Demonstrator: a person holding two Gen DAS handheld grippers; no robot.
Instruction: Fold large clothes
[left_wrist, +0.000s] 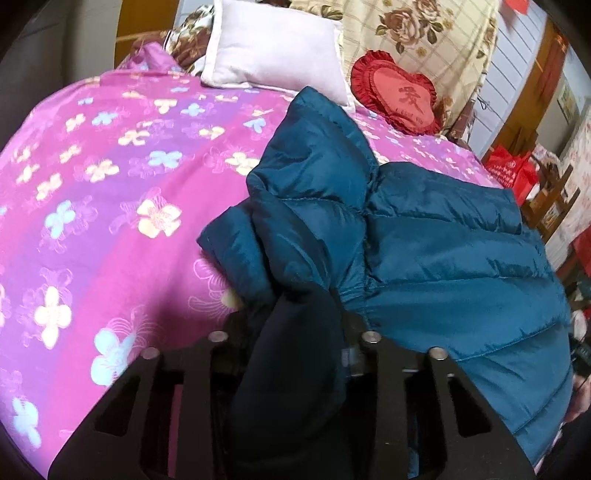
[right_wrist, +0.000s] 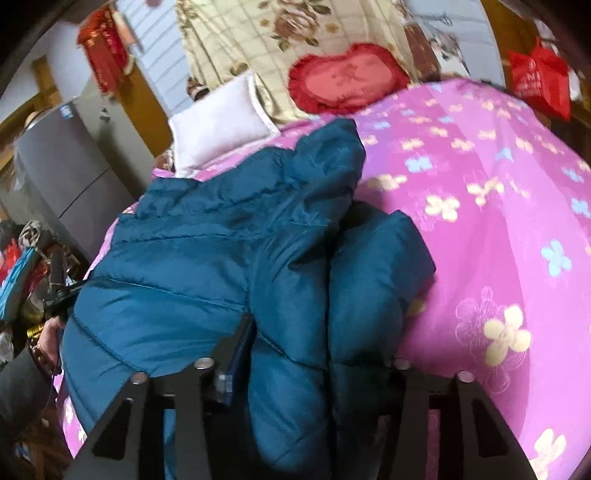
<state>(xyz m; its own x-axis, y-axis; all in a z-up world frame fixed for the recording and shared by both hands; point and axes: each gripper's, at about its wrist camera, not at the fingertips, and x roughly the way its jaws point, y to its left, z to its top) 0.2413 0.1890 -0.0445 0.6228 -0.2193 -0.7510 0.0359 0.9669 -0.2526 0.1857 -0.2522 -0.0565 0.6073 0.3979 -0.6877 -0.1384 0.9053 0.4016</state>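
Left wrist view: no container close by, only a red bag past the bed's far edge, contents unseen. The teal jacket lies on the bed, puffy, quilted and shiny, one sleeve humped up toward the white pillow and red heart cushion. The left hand-held gripper pinches a dark fold of its lining.

Right wrist view: the same jacket sprawls across the pink floral cover, bunched into thick rolls. The right hand-held gripper straddles a fat fold; its far finger is hidden, so whether it squeezes can't be told.
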